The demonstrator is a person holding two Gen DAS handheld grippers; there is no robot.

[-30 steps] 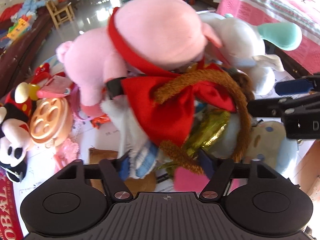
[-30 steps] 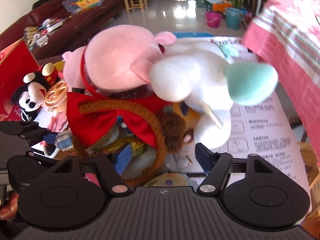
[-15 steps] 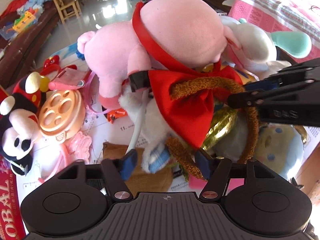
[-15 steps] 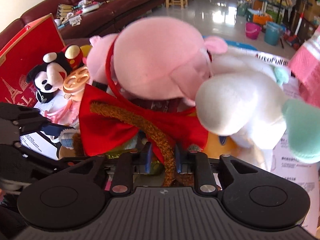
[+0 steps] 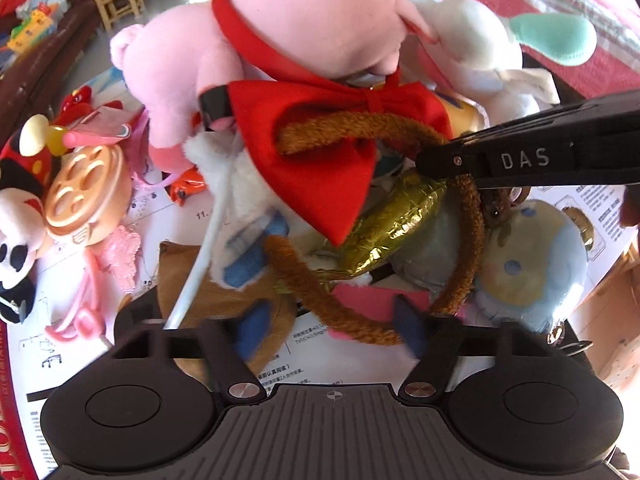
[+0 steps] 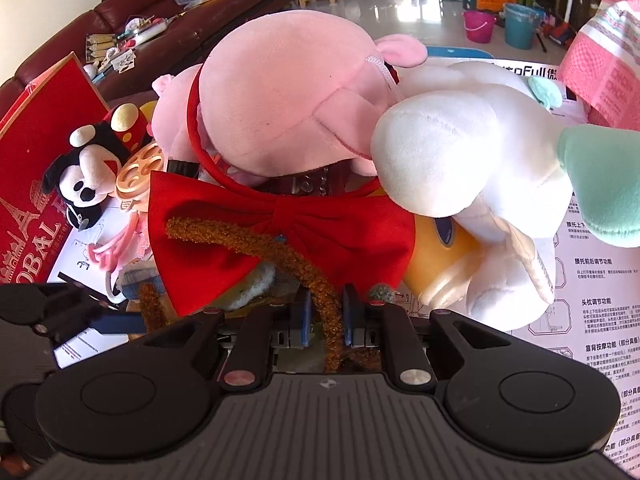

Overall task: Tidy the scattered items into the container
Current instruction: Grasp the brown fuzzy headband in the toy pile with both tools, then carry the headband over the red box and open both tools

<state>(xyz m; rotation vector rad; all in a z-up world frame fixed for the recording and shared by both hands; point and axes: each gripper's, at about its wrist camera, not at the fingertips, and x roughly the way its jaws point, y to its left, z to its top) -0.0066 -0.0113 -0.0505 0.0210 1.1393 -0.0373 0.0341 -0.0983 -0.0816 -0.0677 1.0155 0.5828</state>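
Observation:
A brown fuzzy headband (image 5: 468, 240) loops over a heap of toys under a red bow (image 5: 320, 152). My right gripper (image 6: 329, 314) is closing, its blue pads (image 6: 306, 316) pressing the headband (image 6: 320, 284) from both sides. The left wrist view shows that gripper (image 5: 436, 160) clamped on the band's upper right arc. My left gripper (image 5: 332, 320) is closing too. The band's lower arc passes between its pads (image 5: 256, 320), which stand apart from it. A pink plush pig (image 5: 312, 20) and a white plush with a mint ear (image 6: 472, 152) top the heap.
A Mickey plush (image 6: 84, 176), a peach reel toy (image 5: 84, 196) and pink trinkets lie left. A red printed box (image 6: 36, 208) stands at the far left. Gold foil (image 5: 396, 220), a blue-yellow plush (image 5: 528, 272) and a yellow bottle (image 6: 444, 264) sit under the heap on printed paper (image 6: 592, 280).
My right gripper went from open to shut on the brown headband and pushed in from the right. My left gripper sank slightly toward the band's lower arc.

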